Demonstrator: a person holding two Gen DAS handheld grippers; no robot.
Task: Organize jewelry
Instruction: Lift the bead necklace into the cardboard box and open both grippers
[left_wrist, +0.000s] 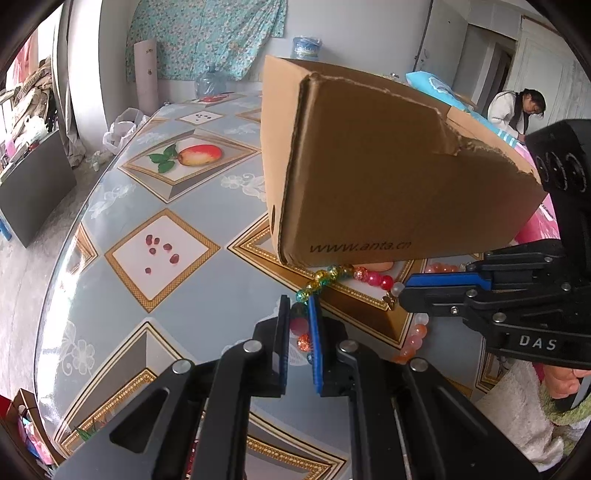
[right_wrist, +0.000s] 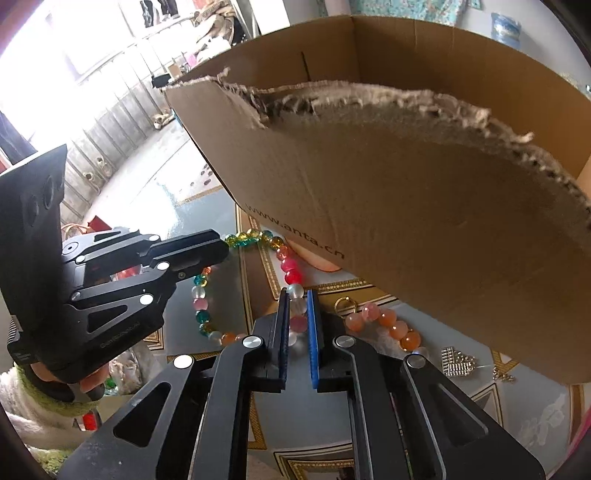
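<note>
Pinching bead necklace (right_wrist: 291, 266) | both tools nipped on beads | strand apparently runs toward box (right_wrist: 424, 229)

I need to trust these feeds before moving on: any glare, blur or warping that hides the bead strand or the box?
Left wrist: even light, sharp; fisheye bends the table edge; the bead strand and cardboard box read clearly. Right wrist: window at upper left blown out, glare on the table; beads between the right gripper fingers stay sharp.

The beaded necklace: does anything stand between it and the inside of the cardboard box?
Yes. The beaded necklace lies on the table outside the cardboard box; the box's near wall, torn along its top, stands between, so the beads must go over it.
</note>
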